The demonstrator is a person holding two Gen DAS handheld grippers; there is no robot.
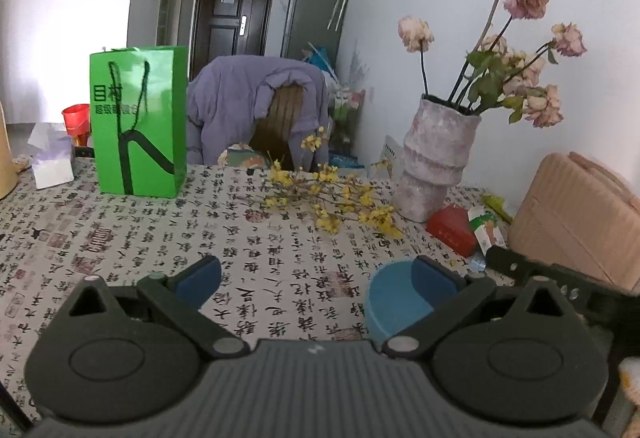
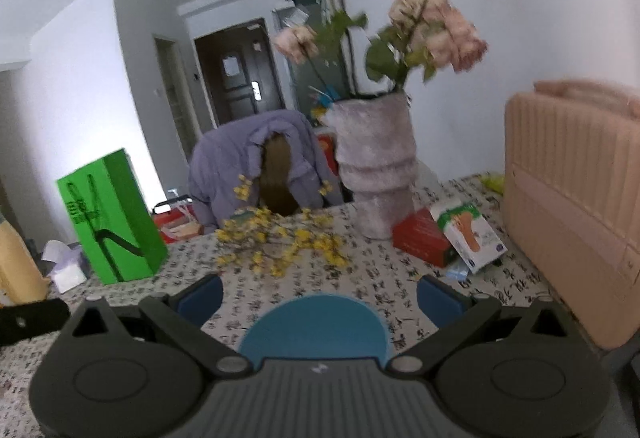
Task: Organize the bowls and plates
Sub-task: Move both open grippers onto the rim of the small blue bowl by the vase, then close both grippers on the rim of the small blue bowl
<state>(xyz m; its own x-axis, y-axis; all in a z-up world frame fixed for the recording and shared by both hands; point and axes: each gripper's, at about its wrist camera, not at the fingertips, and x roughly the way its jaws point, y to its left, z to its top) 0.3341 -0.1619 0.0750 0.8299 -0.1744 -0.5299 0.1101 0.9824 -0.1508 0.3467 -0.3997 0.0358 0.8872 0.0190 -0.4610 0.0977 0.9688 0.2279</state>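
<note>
A blue bowl (image 1: pixel 394 304) rests on the calligraphy-print tablecloth (image 1: pixel 256 234), partly behind the right finger of my left gripper (image 1: pixel 318 274). The left gripper is open, nothing between its blue pads. In the right wrist view the same blue bowl (image 2: pixel 316 328) lies low in the middle, between and just below the open fingers of my right gripper (image 2: pixel 319 292). Neither gripper touches the bowl. The other gripper's black body (image 1: pixel 560 278) shows at the right of the left wrist view. No plates are in view.
A green paper bag (image 1: pixel 138 122) stands at the back left. A mottled vase of dried pink flowers (image 1: pixel 438 162) stands at the back right, with yellow flower sprigs (image 1: pixel 324 198) lying before it. Red and white boxes (image 2: pixel 444 240) and a pink case (image 2: pixel 576 194) crowd the right.
</note>
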